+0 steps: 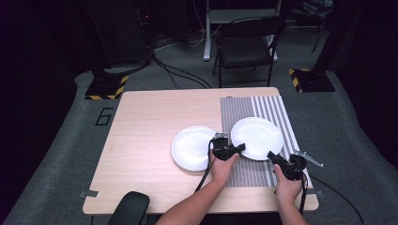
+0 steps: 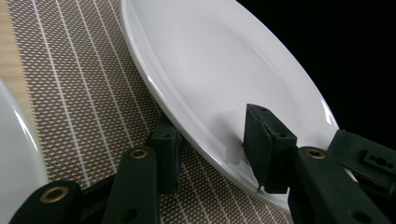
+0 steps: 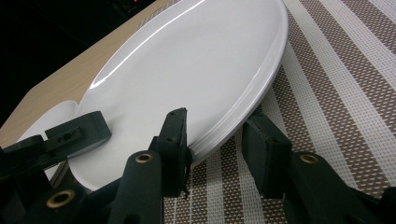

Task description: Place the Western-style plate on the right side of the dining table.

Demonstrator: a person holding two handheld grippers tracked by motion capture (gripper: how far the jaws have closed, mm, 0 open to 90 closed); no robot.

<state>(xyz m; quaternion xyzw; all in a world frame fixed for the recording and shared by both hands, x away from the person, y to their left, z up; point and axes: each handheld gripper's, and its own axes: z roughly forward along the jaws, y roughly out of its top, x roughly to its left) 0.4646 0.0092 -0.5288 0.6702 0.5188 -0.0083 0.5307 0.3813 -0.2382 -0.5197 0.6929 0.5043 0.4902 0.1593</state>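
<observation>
The right-hand plate sits on the striped placemat toward the right half of the table, and both of my grippers are at its near rim. My left gripper reaches in from about eight o'clock on the plate; in the left gripper view its jaws straddle the plate's rim, one pad over the white inside and the other down beside the underside on the woven mat, with a clear gap between them, so they are parted and not pinched on anything. My right gripper comes in from about five o'clock; in the right gripper view its jaws likewise stand either side of the plate's edge, one above the rim and one just beside it over the placemat, apart with space showing, and I cannot tell whether either pad touches the china. The tip of my left gripper shows at the left of that view, lying against the plate's near edge. At nine o'clock from this plate, a second white plate rests on the bare wood, its edge just beside the mat. Beyond the table at twelve o'clock stands a black chair on the grey floor.
</observation>
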